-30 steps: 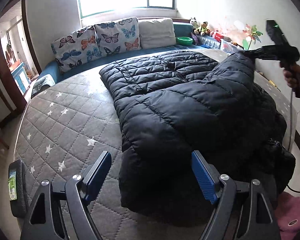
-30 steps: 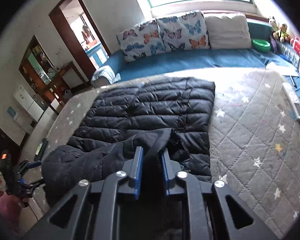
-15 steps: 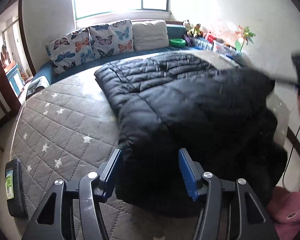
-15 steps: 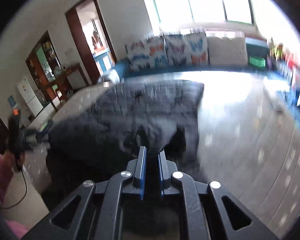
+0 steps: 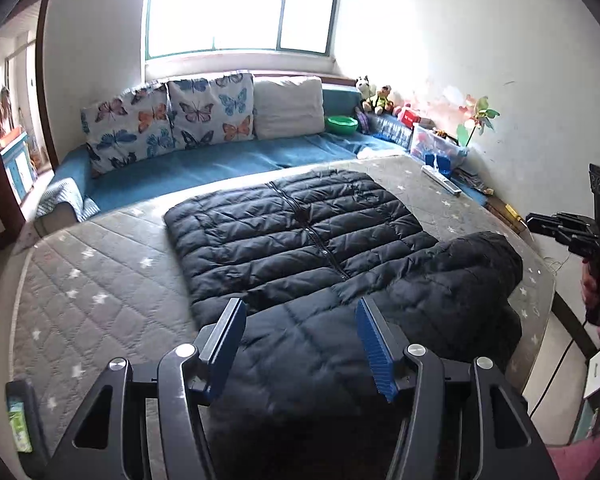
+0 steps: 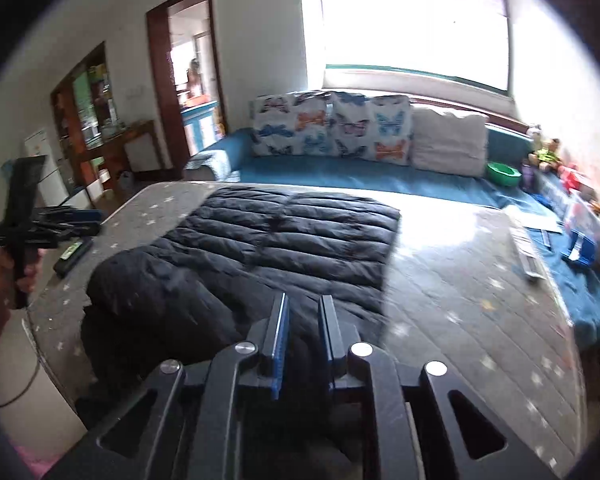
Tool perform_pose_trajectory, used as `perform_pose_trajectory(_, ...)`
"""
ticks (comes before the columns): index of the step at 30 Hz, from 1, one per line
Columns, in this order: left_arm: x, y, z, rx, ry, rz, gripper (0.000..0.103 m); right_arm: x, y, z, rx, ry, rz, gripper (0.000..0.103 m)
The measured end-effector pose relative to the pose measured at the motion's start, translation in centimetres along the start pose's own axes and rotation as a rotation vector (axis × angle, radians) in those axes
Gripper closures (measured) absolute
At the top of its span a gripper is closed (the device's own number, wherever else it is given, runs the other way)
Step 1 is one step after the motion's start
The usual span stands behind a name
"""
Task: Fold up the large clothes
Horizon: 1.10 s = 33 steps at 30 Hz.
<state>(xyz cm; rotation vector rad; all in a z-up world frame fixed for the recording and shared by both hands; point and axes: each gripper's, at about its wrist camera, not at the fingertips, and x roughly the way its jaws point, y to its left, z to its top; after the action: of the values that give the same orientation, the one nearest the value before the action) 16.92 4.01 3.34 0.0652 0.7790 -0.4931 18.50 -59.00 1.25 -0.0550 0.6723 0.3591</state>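
Observation:
A black puffer jacket lies zip-up on the grey star-quilted mattress. Its near end is bunched in a heap at the bed's near right corner. My left gripper hovers open above the near hem, and its pads touch nothing. My right gripper hangs over the same heap of the jacket; its jaws are opening a narrow gap with nothing between them. In the left wrist view the right gripper is off the bed's right edge, clear of the jacket. A hand holds the left gripper beside the bed.
Butterfly cushions and a white pillow line a blue couch under the window. A green bowl, toys and boxes crowd the far right wall. A white power strip and a black device lie at the mattress edges.
The right gripper has let go of the jacket fold it held raised and pulled off sideways, and the fold now lies on the bed. The left jaws narrowed and that gripper rose.

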Motion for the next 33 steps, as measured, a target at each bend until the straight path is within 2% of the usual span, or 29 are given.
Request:
perform_pose_trajectory(5,4.8,0.4,0.0,-0.036,0.083,-0.014,0.042,4.8,1.2,-0.4,-0.034,0.079,0.012,0.084)
perform_pose_trajectory(9,7.0,0.8,-3.1,-0.041,0.152,-0.022,0.041,7.0,0.2,-3.0,-0.026,0.14,-0.005,0.083)
perform_pose_trajectory(12,7.2,0.8,-5.4,-0.031,0.153,-0.027,0.041,7.9,-0.6,-5.5,-0.021,0.182,-0.005,0.078)
perform_pose_trajectory(16,7.4,0.9,-7.5,-0.049,0.141,-0.037,0.041,7.9,-1.1,-7.7,0.005,0.183,0.017,0.077)
perform_pose_trajectory(21,8.4,-0.4,-9.5,0.016,0.132,0.026,0.041,8.4,-0.6,-9.2,-0.018,0.163,0.0,0.077)
perform_pose_trajectory(26,8.0,-0.2,-9.0,0.019,0.141,0.025,0.04,7.5,0.6,-8.0,-0.111,0.205,-0.061,0.077)
perform_pose_trajectory(29,6.9,-0.5,-7.9,0.031,0.153,0.028,0.04,5.6,1.8,-6.2,-0.157,0.18,-0.09,0.076)
perform_pose_trajectory(33,5.1,-2.1,-5.4,0.058,0.116,-0.011,0.04,4.2,4.1,-3.1,-0.212,0.108,-0.061,0.061)
